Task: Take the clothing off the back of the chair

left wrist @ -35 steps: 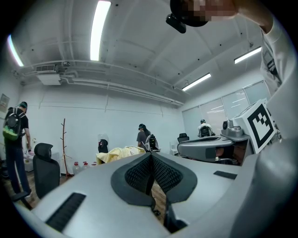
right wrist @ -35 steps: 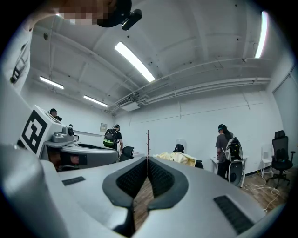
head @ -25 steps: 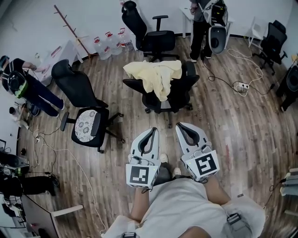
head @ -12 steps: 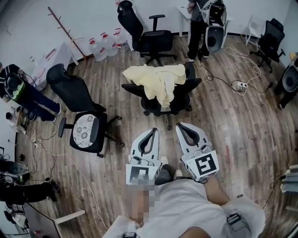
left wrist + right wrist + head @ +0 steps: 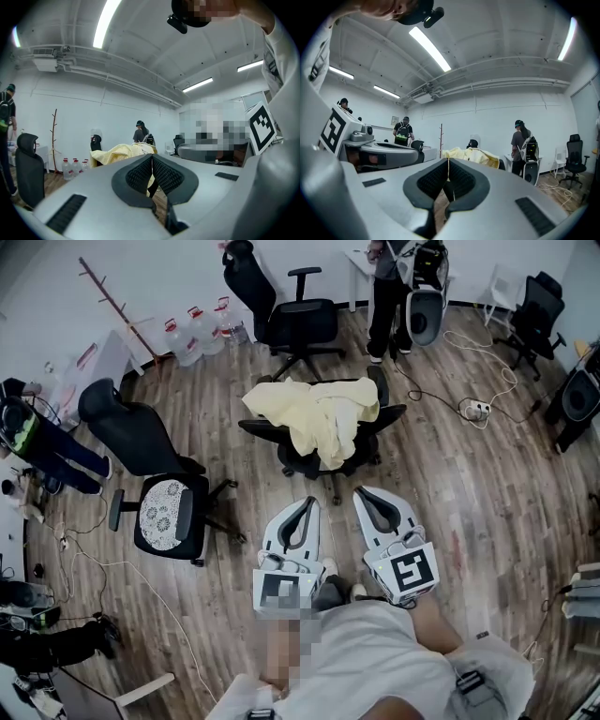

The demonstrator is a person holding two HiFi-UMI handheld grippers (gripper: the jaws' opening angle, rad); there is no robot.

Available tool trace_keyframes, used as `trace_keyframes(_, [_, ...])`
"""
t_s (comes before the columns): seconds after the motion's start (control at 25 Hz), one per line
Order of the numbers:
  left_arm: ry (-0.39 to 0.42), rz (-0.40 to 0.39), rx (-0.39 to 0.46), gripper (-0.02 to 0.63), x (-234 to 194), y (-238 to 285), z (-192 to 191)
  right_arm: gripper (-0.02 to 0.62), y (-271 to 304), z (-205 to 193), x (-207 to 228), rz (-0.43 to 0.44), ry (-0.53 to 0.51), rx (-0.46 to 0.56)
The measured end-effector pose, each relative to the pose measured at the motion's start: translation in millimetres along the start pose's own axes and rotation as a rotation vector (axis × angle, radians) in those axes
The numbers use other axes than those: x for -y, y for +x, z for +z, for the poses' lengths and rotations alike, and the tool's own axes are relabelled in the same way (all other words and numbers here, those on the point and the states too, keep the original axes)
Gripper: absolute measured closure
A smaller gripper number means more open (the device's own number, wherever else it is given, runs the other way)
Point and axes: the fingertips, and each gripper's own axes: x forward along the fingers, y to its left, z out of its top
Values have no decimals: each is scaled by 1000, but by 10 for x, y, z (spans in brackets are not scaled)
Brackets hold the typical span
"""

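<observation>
Yellow cloth [image 5: 314, 413]: pale, soft, crumpled; looked like a light jacket or shirt, type unclear.
Where: draped over the back of the mid-room black chair [image 5: 388, 414], spread wide across the top, one long fold hanging down the near side toward the seat.
Change: vs a sec ago, chair + cloth sat lower in the head view, i.e. nearer the grippers. The other chairs and floor boards [image 5: 469, 493] had slid the same way, so the person had walked fwd. Both grippers kept the same spot in that view.
Cloth vs before: same drape, same folds; nothing had touched it.
Meaning: prob. still the approach; the grab hadn't begun and bare floor lay between tips and chair. Gap was closing, so reach looked near.
L gripper [image 5: 304, 503]: jaws pressed together, pads meeting, nothing between; held level, aimed at the cloth, well short of it.
R gripper [image 5: 365, 492]: same, jaws together and empty; level, beside the left one, cloth straight ahead past the tips.
Next need (guess): jaws must spread before the top edge of the cloth can be taken.
Handling (guess): limp, light; likely to lift free unless a fold snags on an armrest.
Others: people stood by the far wall and at left, well apart from the chair.
</observation>
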Motion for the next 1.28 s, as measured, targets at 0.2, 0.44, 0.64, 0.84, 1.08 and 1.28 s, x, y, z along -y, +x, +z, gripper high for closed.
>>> trace_keyframes(0.2, [-6,-14,-14,588,-156,142,-45,574,195,-13,36,-12,-11,-12])
trace_keyframes(0.44, [-4,-44,-23,588,-313,293,-57,572,375,-25,87,-48,0,-28])
trace_keyframes(0.64, [-1,-81,-27,588,-403,406,-78,572,479,-35,100,-73,19,-49])
trace_keyframes(0.84, [0,-119,-41,588,-443,499,-91,572,545,-68,142,-101,16,-62])
trace_keyframes(1.08, [9,-141,-44,588,-481,583,-102,572,587,-92,189,-124,1,-73])
trace_keyframes(1.28, [9,-130,-55,588,-517,641,-134,571,633,-131,232,-116,2,-90])
